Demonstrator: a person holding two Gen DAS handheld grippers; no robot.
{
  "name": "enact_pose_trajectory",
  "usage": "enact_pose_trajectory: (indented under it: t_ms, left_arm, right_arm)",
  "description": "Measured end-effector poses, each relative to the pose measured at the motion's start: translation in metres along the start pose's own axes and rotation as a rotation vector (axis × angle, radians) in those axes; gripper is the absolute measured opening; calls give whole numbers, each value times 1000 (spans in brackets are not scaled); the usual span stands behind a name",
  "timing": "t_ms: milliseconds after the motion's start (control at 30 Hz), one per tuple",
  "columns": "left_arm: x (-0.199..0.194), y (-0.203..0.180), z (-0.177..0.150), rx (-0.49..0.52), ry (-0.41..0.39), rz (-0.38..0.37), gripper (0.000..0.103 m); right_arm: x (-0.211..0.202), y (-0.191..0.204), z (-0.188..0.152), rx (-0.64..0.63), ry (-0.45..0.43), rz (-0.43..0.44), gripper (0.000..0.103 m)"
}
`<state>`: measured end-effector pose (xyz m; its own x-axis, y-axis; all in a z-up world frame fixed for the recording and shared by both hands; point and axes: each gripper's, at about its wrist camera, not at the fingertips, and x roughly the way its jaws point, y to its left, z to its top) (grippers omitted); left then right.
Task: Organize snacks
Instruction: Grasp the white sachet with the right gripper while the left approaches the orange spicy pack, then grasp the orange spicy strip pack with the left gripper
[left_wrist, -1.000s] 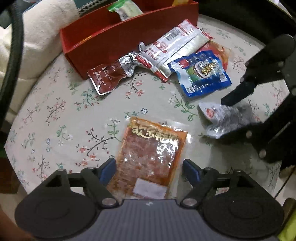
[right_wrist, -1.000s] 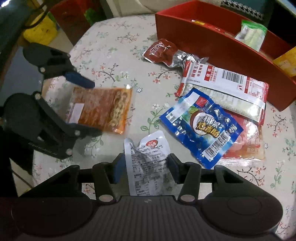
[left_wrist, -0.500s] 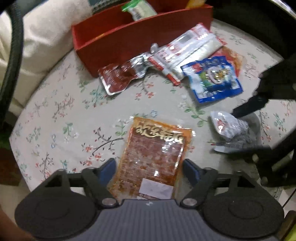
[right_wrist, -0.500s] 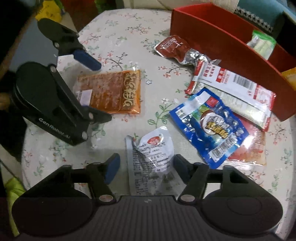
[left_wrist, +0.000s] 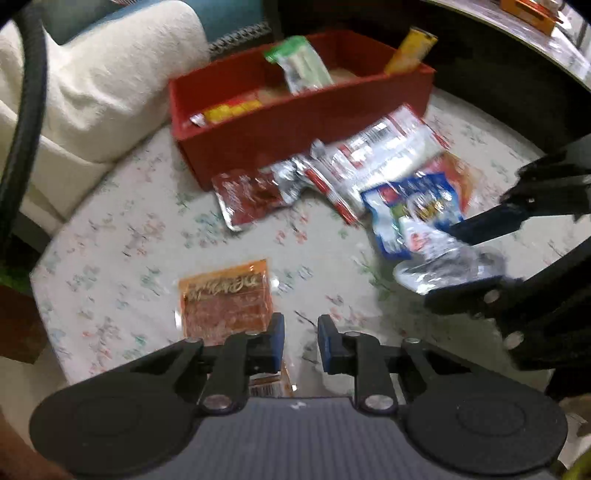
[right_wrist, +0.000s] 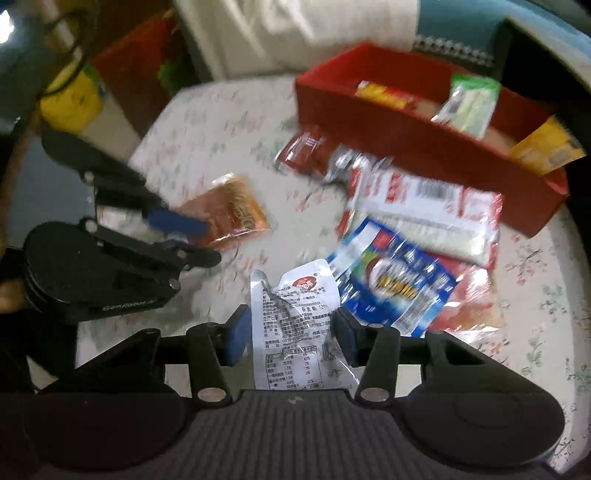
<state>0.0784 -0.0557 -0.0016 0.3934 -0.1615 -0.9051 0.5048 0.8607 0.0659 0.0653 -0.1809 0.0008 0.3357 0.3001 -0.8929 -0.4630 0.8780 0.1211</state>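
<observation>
A: How do the jaws of the left gripper (left_wrist: 301, 341) stand?

B: They are near together, with only a narrow gap between the blue pads; nothing sits in that gap. The orange packet (left_wrist: 225, 301) lies on the flowered tablecloth (left_wrist: 122, 254) just to the left of the jaws; its near end goes under the left finger, and I cannot tell if the finger touches it.

A: And the right gripper (right_wrist: 291, 334)?

B: Its jaws are apart, with the white packet (right_wrist: 295, 321) between them; the packet is crumpled and its printed side faces up. The pads are close to its edges, but whether they press it I cannot tell; the left wrist view is blurred there.

A: Where are the other snacks?

B: Ahead of the right jaws and a little to the right lies the blue packet (right_wrist: 395, 288), on top of a reddish clear packet (right_wrist: 472, 299); beyond it lies a long white and red packet (right_wrist: 424, 210). A dark red foil packet (right_wrist: 306, 149) lies farther ahead, just beside the wall of the red box (right_wrist: 413, 136).

A: What is in the box?

B: A green and white packet (right_wrist: 469, 105) stands tilted in it; a yellow packet (right_wrist: 546, 149) leans at the right end; a yellow and red one (right_wrist: 384, 94) lies at the left end.
</observation>
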Motion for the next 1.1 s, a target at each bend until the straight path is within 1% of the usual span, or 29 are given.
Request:
enact_pose_trajectory:
  t_ms: [33, 67, 100, 133, 167, 200, 233, 267, 333, 433, 467, 500, 533, 567, 700, 733, 833, 900, 933, 967, 1067, 1100]
  left_arm:
    - [-1, 0, 1, 5, -9, 25, 18]
    - [-2, 3, 2, 5, -17, 31, 18]
    - [-5, 8, 3, -15, -21, -2, 19]
    - [-6, 11, 3, -25, -17, -36, 29]
    - [-5, 16, 2, -36, -13, -60, 41]
    - [-3, 20, 1, -54, -13, -61, 49]
    - [1, 24, 0, -58, -9, -46, 60]
    - [5, 24, -2, -53, 5, -26, 63]
    - [16, 22, -7, -47, 51, 30, 63]
    - [26, 26, -12, -71, 70, 137, 65]
    - [29, 31, -11, -96, 80, 135, 67]
    - [32, 35, -11, -125, 93, 111, 67]
    - [37, 39, -12, -156, 112, 83, 70]
    - [38, 41, -12, -177, 109, 77, 69]
    - [37, 46, -12, -211, 111, 48, 62]
    - [37, 45, -14, -208, 108, 49, 58]
    - [32, 43, -16, -210, 97, 38, 56]
    - [29, 46, -17, -233, 90, 25, 54]
    - [28, 49, -17, -250, 87, 22, 53]
    - [26, 53, -16, -269, 80, 23, 49]
    - [18, 61, -15, -312, 52, 19, 47]
    - [17, 62, -14, -315, 46, 18, 47]
  right_arm:
    - [-2, -2, 1, 10, -12, -3, 57]
    - [-5, -4, 2, 20, -22, -10, 57]
    - [-6, -6, 3, 27, -29, -18, 57]
    - [-7, -8, 2, 34, -31, -20, 57]
    - [-6, -10, 2, 42, -30, -19, 57]
    - [-5, -11, 2, 46, -25, -16, 57]
    - [-2, -12, 1, 48, -19, -16, 57]
    - [-3, -12, 1, 46, -15, -16, 57]
    - [-2, -12, 1, 47, -12, -11, 57]
    - [-3, -11, 1, 42, -12, -7, 57]
    - [-3, -11, 1, 42, -14, -3, 57]
    - [-4, -11, 1, 42, -15, 0, 57]
    - [-4, -12, 1, 43, -16, 2, 57]
    - [-5, -13, 2, 43, -17, 3, 57]
    - [-8, -15, 2, 45, -23, 11, 57]
    - [-8, -15, 2, 46, -25, 15, 57]
    - [-11, -15, 2, 44, -28, 23, 57]
    - [-12, -15, 2, 44, -35, 25, 57]
    - [-13, -14, 2, 44, -38, 25, 57]
    - [-13, -14, 2, 45, -40, 24, 55]
    - [-14, -13, 4, 46, -48, 31, 54]
    - [-15, -12, 5, 42, -50, 31, 52]
